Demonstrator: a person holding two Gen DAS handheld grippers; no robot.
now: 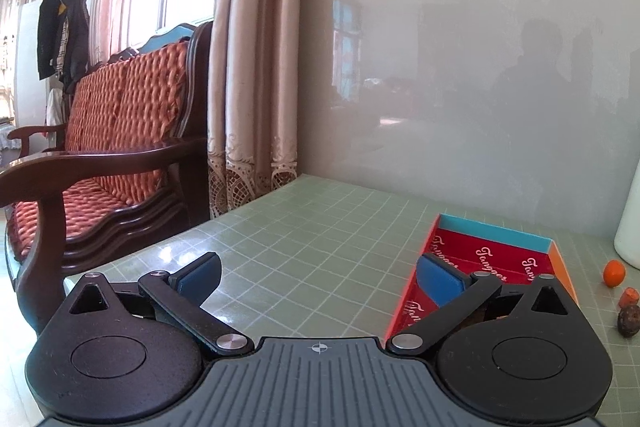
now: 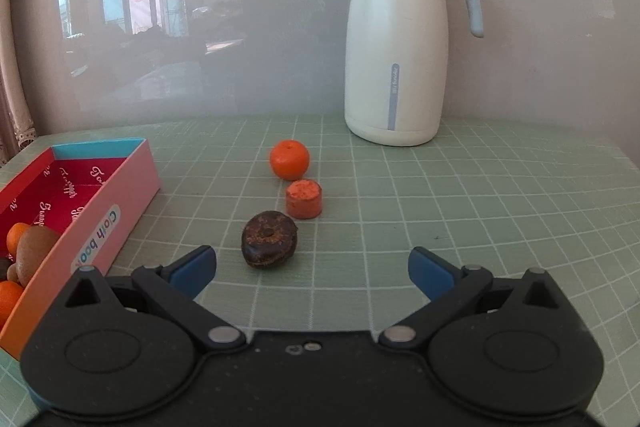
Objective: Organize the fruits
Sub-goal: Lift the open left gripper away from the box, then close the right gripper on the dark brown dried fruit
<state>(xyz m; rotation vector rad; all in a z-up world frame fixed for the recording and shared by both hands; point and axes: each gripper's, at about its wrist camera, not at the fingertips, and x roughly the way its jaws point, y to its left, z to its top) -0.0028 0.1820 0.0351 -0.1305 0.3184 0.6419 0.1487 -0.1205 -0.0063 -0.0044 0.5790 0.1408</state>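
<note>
In the right wrist view three fruits lie in a row on the green grid mat: an orange tangerine (image 2: 289, 159), an orange-red cut piece (image 2: 304, 198) and a dark brown shrivelled fruit (image 2: 269, 239). My right gripper (image 2: 312, 273) is open and empty, just short of the dark fruit. A pink box with a red lining (image 2: 120, 195) stands at the left and holds several fruits (image 2: 28, 251). In the left wrist view my left gripper (image 1: 320, 277) is open and empty beside the box (image 1: 496, 247). The same three fruits show at the right edge: tangerine (image 1: 614, 273), cut piece (image 1: 628, 297), dark fruit (image 1: 629, 321).
A white thermos jug with a blue-grey lid (image 2: 396, 39) stands at the back of the table against a grey glossy wall panel. A wooden sofa with orange cushions (image 1: 112, 147) and curtains (image 1: 252, 67) stand beyond the table's left edge.
</note>
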